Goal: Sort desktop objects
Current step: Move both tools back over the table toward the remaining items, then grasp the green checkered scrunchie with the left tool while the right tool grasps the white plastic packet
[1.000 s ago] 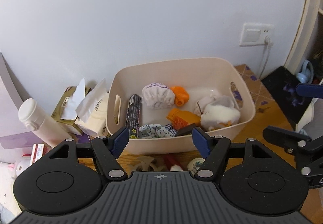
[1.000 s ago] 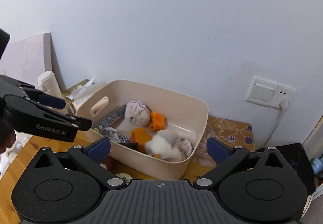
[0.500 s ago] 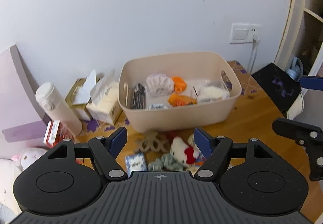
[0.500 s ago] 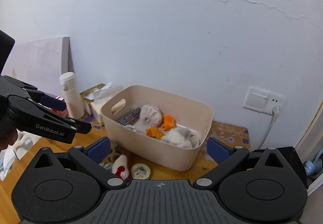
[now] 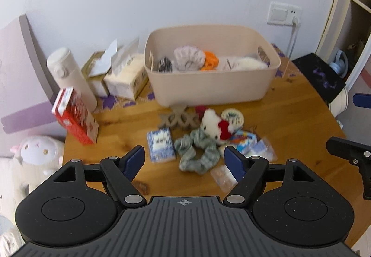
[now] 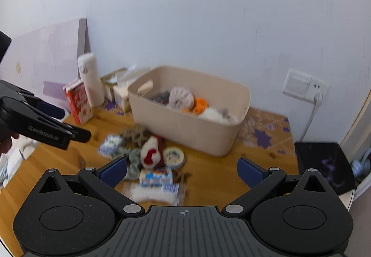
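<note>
A beige bin (image 5: 208, 90) stands at the back of the wooden table, holding a pale plush, orange pieces and a dark packet. In front of it lies a heap: a blue patterned packet (image 5: 160, 144), a grey-green scrunchie (image 5: 197, 152), a white plush with a red bow (image 5: 215, 123), a round tin (image 5: 232, 117) and a wooden lattice piece (image 5: 178, 118). My left gripper (image 5: 184, 158) hovers above the heap, its jaws opening with nothing between them. My right gripper (image 6: 182, 169) is open and empty over a blue-and-white packet (image 6: 156, 176), with the bin (image 6: 185, 127) beyond.
A white bottle (image 5: 69, 76), a red carton (image 5: 74, 115) and tissue boxes (image 5: 125, 76) crowd the back left. A plush sheep (image 5: 34, 152) sits past the table's left edge. A black pad (image 5: 320, 76) lies at the right corner, below a wall socket (image 5: 284, 13).
Both grippers have drawn back from the bin, which now looks smaller and farther. The heap of loose items in front of it has come into view. The left jaws stand slightly wider.
</note>
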`<state>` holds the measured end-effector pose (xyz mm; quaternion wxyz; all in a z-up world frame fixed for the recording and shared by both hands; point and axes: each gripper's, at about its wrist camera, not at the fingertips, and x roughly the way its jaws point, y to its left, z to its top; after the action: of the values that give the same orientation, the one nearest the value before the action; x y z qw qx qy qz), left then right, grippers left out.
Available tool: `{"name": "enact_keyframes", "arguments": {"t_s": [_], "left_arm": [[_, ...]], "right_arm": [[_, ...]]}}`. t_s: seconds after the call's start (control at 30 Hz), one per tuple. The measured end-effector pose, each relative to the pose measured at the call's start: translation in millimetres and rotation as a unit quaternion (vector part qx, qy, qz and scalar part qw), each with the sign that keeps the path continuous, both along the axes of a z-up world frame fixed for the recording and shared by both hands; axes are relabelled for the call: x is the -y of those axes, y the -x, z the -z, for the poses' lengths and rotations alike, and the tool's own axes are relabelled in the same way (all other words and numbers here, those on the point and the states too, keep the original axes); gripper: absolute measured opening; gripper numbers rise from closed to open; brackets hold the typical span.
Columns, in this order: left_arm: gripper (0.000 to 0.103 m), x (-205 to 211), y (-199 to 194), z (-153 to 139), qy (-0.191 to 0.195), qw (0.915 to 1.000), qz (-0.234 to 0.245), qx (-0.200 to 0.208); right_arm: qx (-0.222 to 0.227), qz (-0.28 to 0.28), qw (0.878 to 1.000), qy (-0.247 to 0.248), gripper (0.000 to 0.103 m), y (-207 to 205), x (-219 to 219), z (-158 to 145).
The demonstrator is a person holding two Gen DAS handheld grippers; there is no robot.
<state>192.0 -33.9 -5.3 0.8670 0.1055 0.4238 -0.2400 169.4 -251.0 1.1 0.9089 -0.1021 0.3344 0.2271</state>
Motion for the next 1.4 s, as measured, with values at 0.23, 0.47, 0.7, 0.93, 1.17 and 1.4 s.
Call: {"name": "enact_keyframes", "arguments": {"t_s": [0.23,0.47,0.7,0.93,1.17,1.4], "left_arm": [[0.077,-10.0,0.2,30.1,-0.013,0.9995,-0.009,-0.028],[0.077,-12.2,-13.0,57.0,-0.023,0.9982,-0.011,-0.054],[0.077,-7.0,-31.1,81.0,-0.038,0.9965,-0.006,-0.074],[0.077,5.1,-47.6,98.8,-0.034,0.9949,-0.014,-0.094],[0.077,18.0,-60.3,113.4,-0.026,0.993,-0.024,-0.112],[0.077,24.7,-70.8,120.6,-0.019,0.9917,-0.045,-0.119]], "right_arm": [[-0.037,0.003,0.999,0.012,0.103,5.3,-4.7,30.6],[-0.073,-0.004,0.997,0.028,0.103,-2.8,-20.2,63.3],[-0.107,-0.02,0.993,0.041,0.103,-18.0,-39.2,99.4],[-0.138,-0.019,0.989,0.05,0.103,-34.5,-53.8,135.2],[-0.186,-0.008,0.982,0.018,0.103,-49.0,-50.7,157.2],[-0.206,0.026,0.977,-0.05,0.103,-59.8,-39.3,162.2]]}}
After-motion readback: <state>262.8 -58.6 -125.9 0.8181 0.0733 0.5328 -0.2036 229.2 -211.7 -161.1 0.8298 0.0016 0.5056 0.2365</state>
